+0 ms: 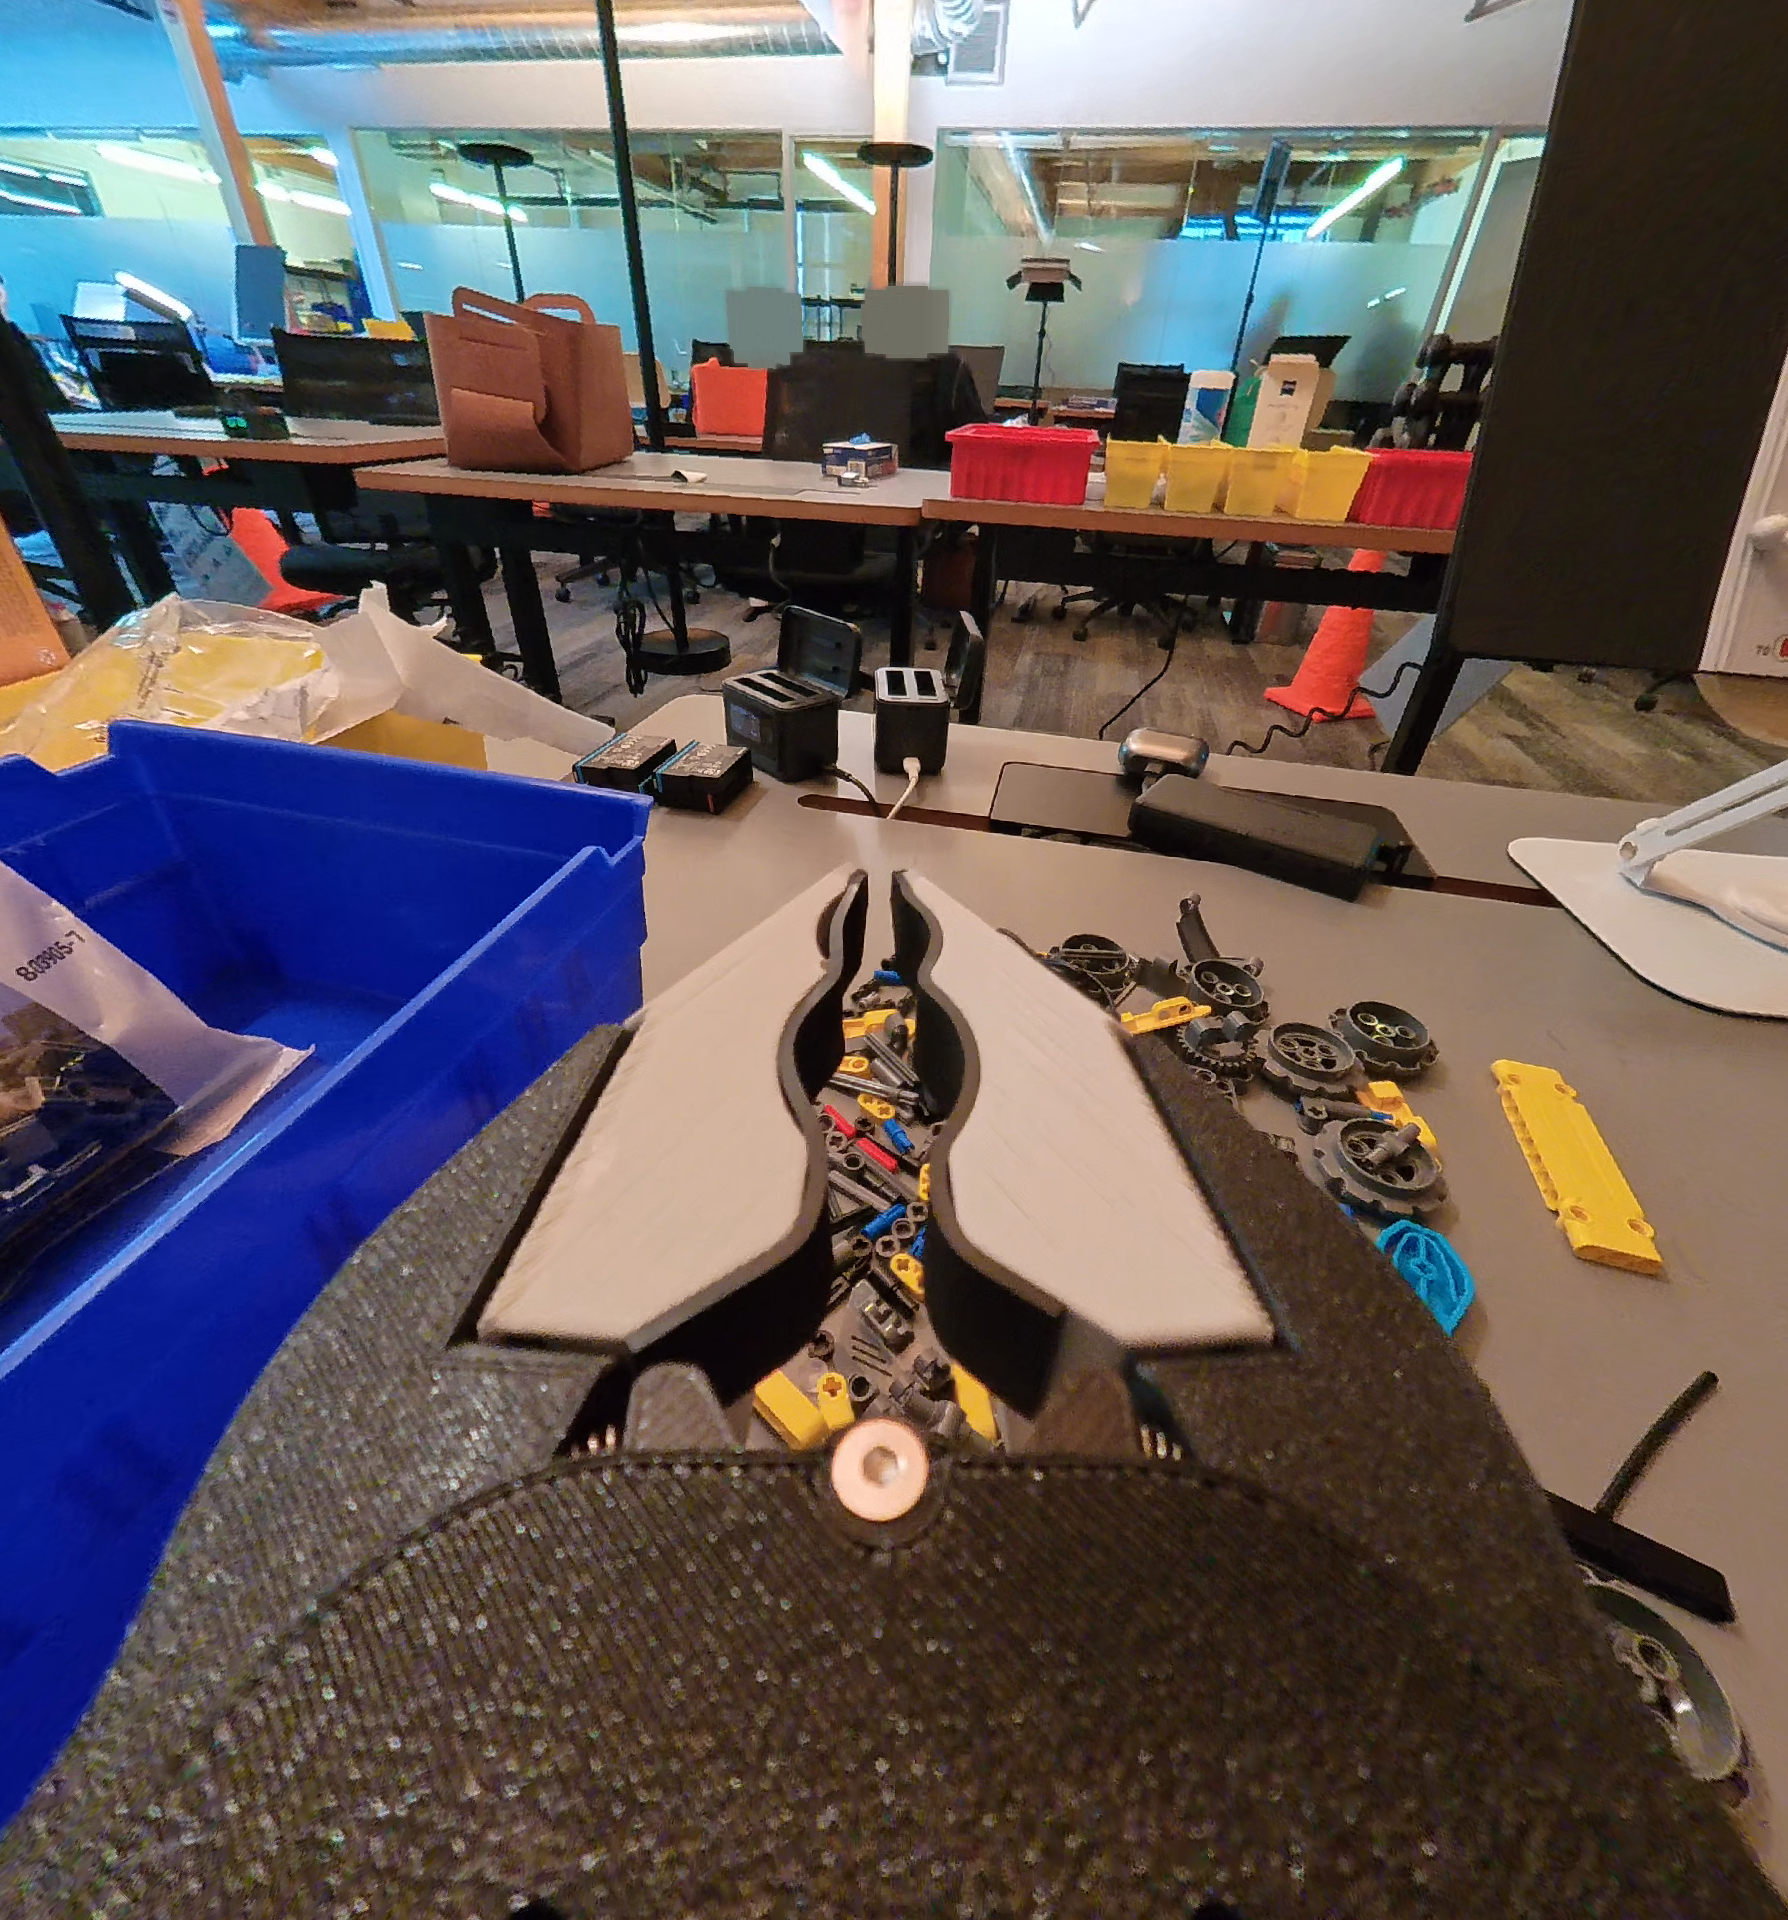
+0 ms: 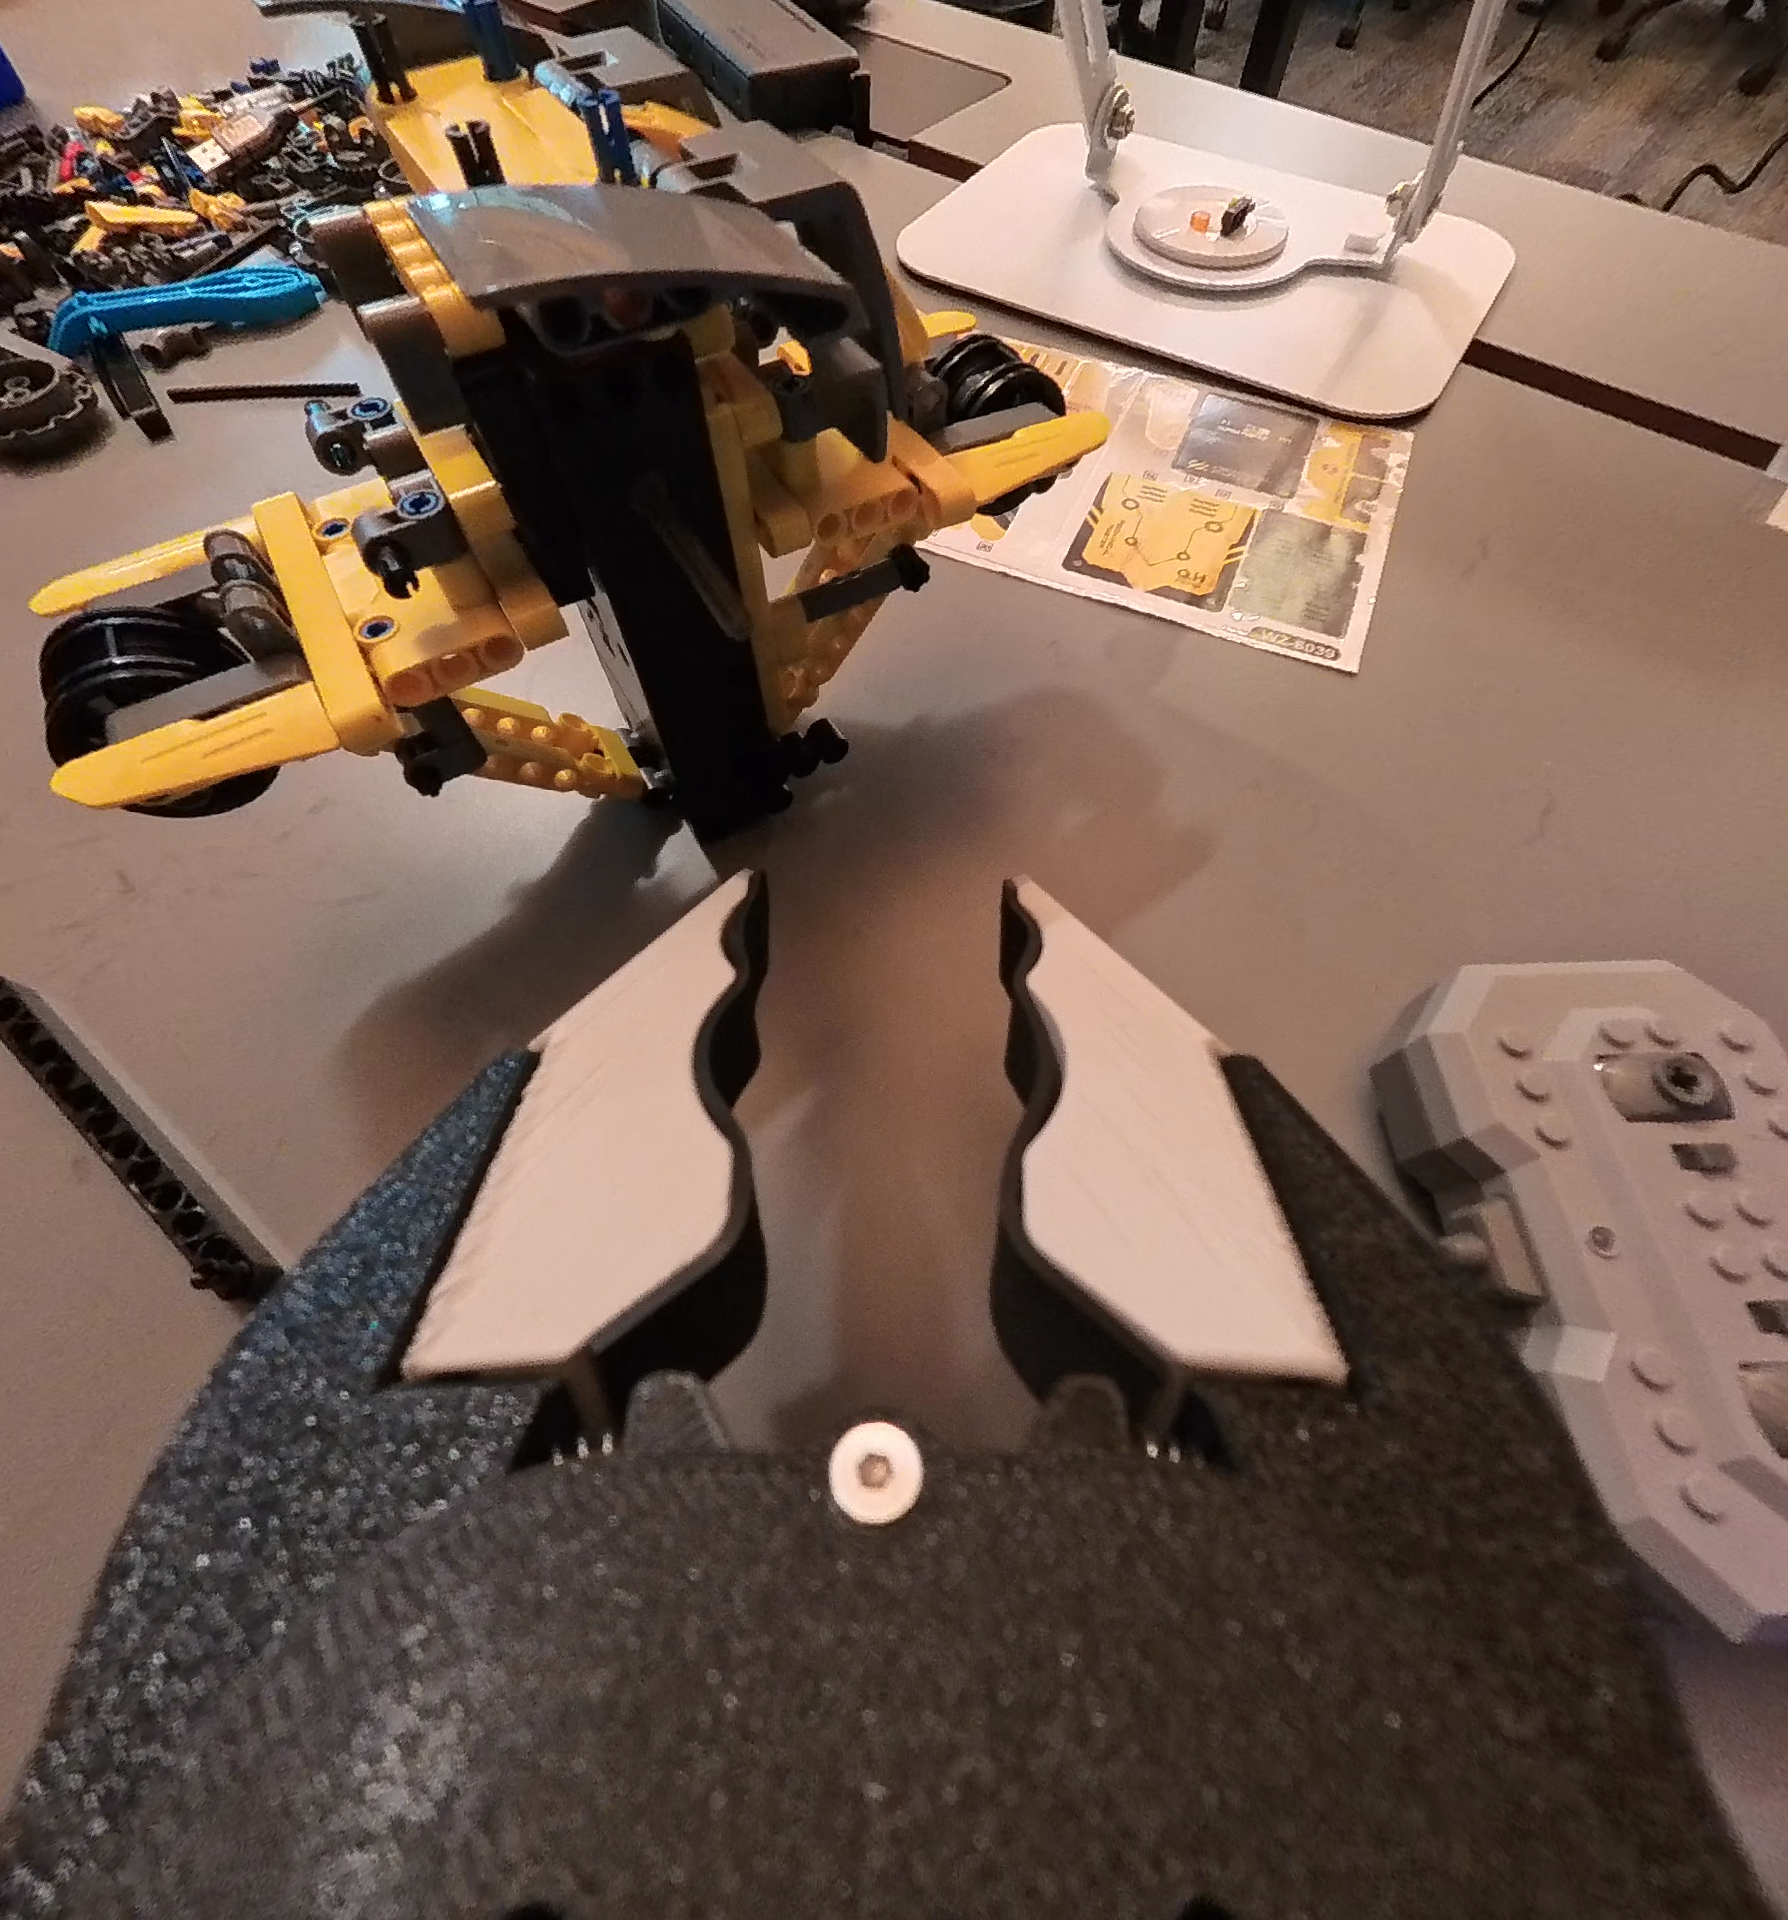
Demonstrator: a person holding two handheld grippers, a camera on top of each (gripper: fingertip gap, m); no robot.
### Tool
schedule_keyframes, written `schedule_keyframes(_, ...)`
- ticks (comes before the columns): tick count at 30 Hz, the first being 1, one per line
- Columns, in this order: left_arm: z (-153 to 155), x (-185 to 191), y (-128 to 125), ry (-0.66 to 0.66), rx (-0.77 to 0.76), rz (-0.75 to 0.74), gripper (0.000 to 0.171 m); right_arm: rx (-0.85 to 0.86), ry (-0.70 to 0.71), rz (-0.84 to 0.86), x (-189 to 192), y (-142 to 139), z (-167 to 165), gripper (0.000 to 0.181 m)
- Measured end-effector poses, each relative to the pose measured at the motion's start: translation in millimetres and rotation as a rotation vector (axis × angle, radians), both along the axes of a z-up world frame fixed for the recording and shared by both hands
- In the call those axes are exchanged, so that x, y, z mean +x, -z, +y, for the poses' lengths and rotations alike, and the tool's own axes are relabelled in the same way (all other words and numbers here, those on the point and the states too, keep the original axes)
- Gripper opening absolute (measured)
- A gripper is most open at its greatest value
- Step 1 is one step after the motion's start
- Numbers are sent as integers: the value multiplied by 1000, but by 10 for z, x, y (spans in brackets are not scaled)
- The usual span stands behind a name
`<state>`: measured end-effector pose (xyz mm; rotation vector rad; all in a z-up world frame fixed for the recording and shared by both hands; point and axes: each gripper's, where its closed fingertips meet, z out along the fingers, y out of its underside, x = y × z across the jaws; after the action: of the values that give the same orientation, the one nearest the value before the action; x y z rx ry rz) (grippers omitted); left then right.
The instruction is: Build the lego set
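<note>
My left gripper (image 1: pixel 877 883) is shut and empty, its tips nearly touching, held above a pile of small yellow, black, blue and red building parts (image 1: pixel 874 1164) on the grey table (image 1: pixel 1492 1403). Dark gear wheels (image 1: pixel 1305 1049) and a long yellow panel (image 1: pixel 1576 1164) lie to its right. My right gripper (image 2: pixel 882 894) is open and empty, low over the table. Just ahead of it stands a yellow, black and grey brick-built vehicle (image 2: pixel 578 499) with black wheels. The fingertips are a short way from its black underside.
A blue bin (image 1: pixel 277 997) holding a plastic bag stands left of the left gripper. Battery chargers (image 1: pixel 838 707) sit at the table's far edge. A white stand base (image 2: pixel 1212 270), a sticker sheet (image 2: pixel 1212 509), a grey studded controller (image 2: pixel 1648 1288) and a black beam (image 2: pixel 111 1132) surround the right gripper. One gripper's finger ends stand about 55 cm off the other's. The long yellow panel (image 1: pixel 1576 1164) lies some 25 cm from my left tips, 30 cm from my right tips.
</note>
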<state>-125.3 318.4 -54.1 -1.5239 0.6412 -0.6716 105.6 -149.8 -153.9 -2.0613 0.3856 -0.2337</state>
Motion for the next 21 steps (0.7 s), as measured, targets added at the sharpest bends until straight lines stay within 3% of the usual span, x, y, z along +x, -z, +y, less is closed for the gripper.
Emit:
schedule_keyframes(5, 114, -42, 132, -11, -18, 111, 0, 1, -1, -2, -2, -4, 0, 44)
schedule_keyframes(9, 353, -251, 665, -35, -123, 463, 0, -1, -4, 3, -3, 3, 2, 44)
schedule_keyframes(11, 402, -364, 880, -34, -194, 571, 0, -8, -4, 7, -2, 16, 6, 44)
schedule_keyframes(17, 186, -173, 1007, 155, -396, 464, 0, -20, 2, 10, 9, 36, 6, 44)
schedule_keyframes(21, 120, -163, 1149, 184, -472, 505, 0, -19, 3, 16, 15, 39, 6, 44)
